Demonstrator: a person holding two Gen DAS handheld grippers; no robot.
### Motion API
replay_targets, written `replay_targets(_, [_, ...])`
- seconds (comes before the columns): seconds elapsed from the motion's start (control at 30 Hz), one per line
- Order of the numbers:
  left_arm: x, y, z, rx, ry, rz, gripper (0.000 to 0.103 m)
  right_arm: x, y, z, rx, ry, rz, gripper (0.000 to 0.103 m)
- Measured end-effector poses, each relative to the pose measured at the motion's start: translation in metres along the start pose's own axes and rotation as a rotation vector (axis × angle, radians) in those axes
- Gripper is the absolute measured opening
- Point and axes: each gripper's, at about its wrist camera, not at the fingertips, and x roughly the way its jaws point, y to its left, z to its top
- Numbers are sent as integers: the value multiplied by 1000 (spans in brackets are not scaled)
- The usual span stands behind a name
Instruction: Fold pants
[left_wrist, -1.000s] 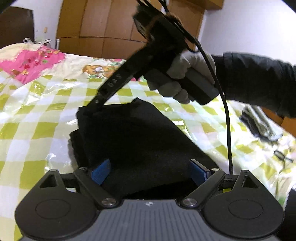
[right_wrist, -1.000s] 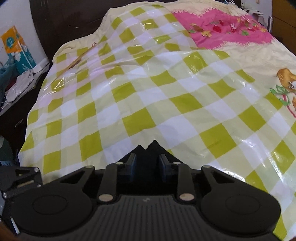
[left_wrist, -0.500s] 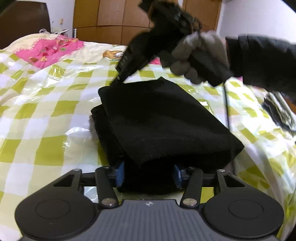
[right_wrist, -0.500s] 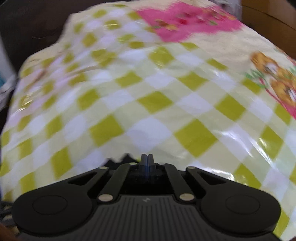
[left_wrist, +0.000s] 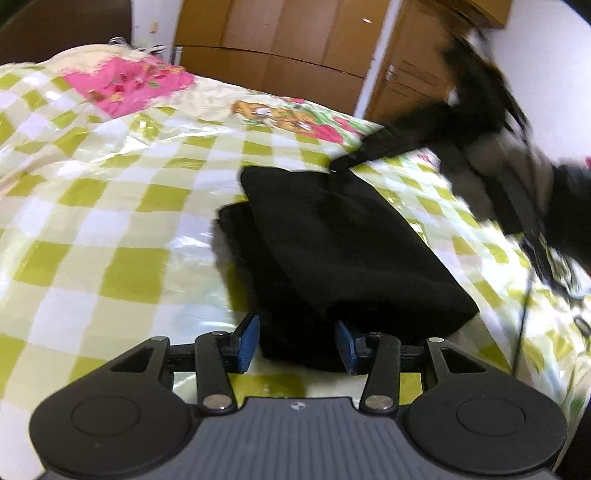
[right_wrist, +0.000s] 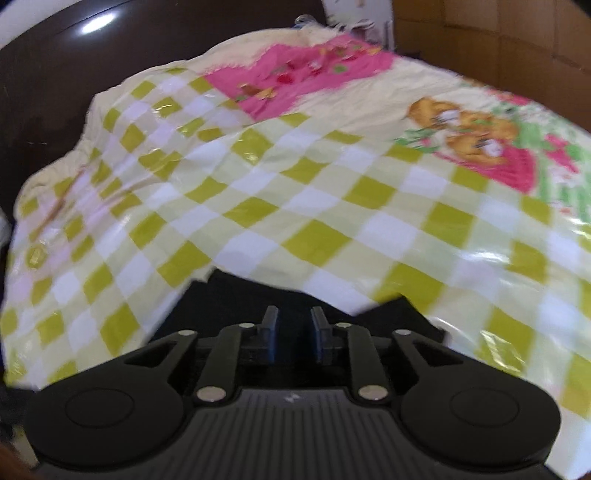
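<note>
Looking along the left gripper (left_wrist: 297, 341), we have the black pants (left_wrist: 343, 243) lying as a folded bundle on the bed (left_wrist: 110, 206), over its green-and-white checked cover, upper layer stacked askew on the lower one. The near end of that bundle sits right between the blue pads (left_wrist: 248, 343), and the jaws stand apart with a sliver of cover showing on the left side, so nothing is clamped here; whether the right pad touches the cloth is hard to say. Up at the far corner of the bundle, the right gripper (left_wrist: 334, 166) comes in from the upper right, blurred, its tip at the cloth's edge, with a gloved hand (left_wrist: 495, 173) behind it and a dark sleeve (left_wrist: 569, 210) beyond. Over to the right wrist view now: the right gripper's jaws are a modest way apart, fingers (right_wrist: 271, 328) clear of each other, and the black fabric spreads beneath and beyond them, its edge just ahead against the checks. No fold of cloth is visibly pinched between them. Beyond, the cover runs to a pink patch and a cartoon print near a dark headboard (right_wrist: 74, 74).
</note>
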Motion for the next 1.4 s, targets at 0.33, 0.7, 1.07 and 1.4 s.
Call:
replay_targets(0.33, [0,-13,32,3,-94,-27,61,-29,-18,-51,167,-18,-43,27])
replay_targets(0.7, [-24,-9,17,-12,-68,15,74,9,29,-10,93,-29,83,51])
replay_targets(1.07, [33,-17,20,-35,-69,40,59,50,102,1,-108,103,-134,51])
replay_targets(1.4, [-4,-7,12,-112,-161,-17,29,17,111,11,-31,90,-58,13])
